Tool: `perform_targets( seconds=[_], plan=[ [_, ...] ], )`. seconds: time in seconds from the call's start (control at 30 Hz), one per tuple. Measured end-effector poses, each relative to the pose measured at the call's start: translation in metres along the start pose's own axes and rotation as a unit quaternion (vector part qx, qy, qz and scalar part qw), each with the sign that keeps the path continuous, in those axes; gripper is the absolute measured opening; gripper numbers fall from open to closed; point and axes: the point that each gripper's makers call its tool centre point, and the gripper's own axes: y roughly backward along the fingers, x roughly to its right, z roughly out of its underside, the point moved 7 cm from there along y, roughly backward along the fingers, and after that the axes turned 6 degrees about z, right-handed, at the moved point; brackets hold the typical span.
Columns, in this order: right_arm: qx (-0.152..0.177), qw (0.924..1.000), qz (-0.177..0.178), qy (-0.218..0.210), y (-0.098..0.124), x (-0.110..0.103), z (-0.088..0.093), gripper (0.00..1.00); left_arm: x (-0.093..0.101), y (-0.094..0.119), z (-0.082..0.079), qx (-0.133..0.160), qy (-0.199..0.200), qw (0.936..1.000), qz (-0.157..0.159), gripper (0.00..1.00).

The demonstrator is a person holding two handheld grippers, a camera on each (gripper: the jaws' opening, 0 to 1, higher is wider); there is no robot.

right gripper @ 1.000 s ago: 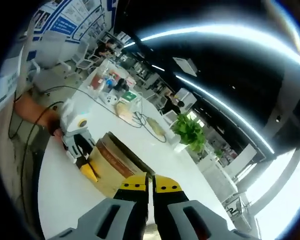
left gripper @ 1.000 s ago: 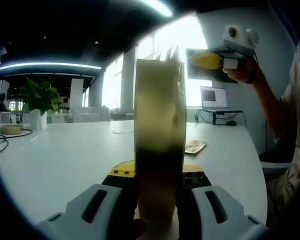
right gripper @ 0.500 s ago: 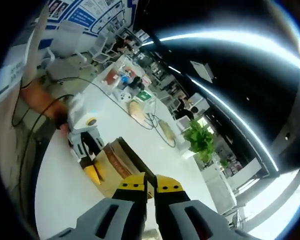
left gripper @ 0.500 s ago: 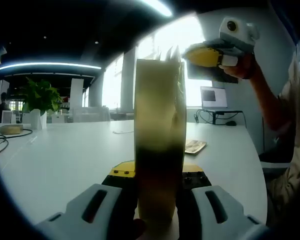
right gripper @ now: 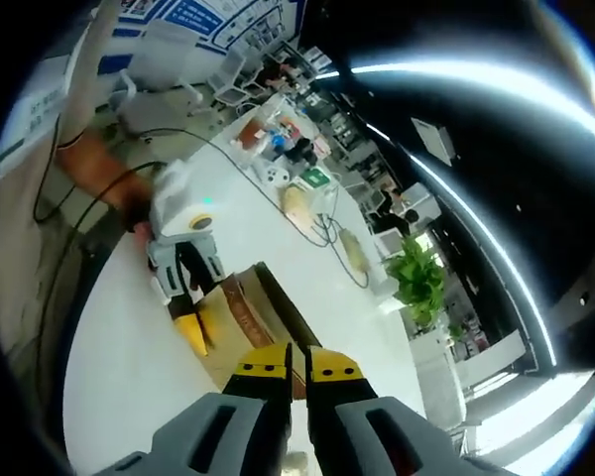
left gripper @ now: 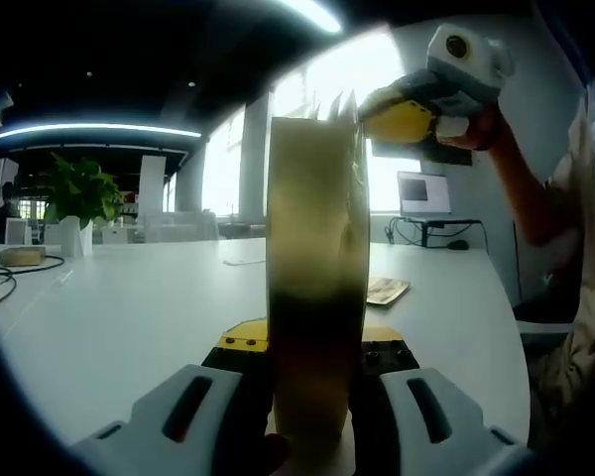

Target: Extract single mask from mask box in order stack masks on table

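Mask box [left gripper: 315, 297] up so close between the left gripper [left gripper: 307, 362] jaws that its print blurs out — lower end hidden behind them. Flat item [left gripper: 387, 290] on the table [left gripper: 129, 317] too small to identify. Mask tips at the box top — hardly distinguishable.

1. The mask box [left gripper: 315, 288] is seen as matt yellowish-brown cardboard.
2. The table [left gripper: 119, 317] is seen as smooth, white and faintly glossy.
3. The left gripper [right gripper: 185, 297] is shown in smooth white plastic with yellow tips.
4. The right gripper [right gripper: 296, 369] is shown with matt grey plastic jaws and yellow tips.
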Motion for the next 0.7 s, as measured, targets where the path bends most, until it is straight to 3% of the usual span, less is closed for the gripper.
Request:
perform_targets(
  seconds=[0.7],
  plan=[
    [-0.018,0.9965,-0.044,0.068,-0.017,0.000,-0.002,0.01,0.000,0.000,0.000,0.000,0.001,1.0000,0.001,0.19]
  ],
)
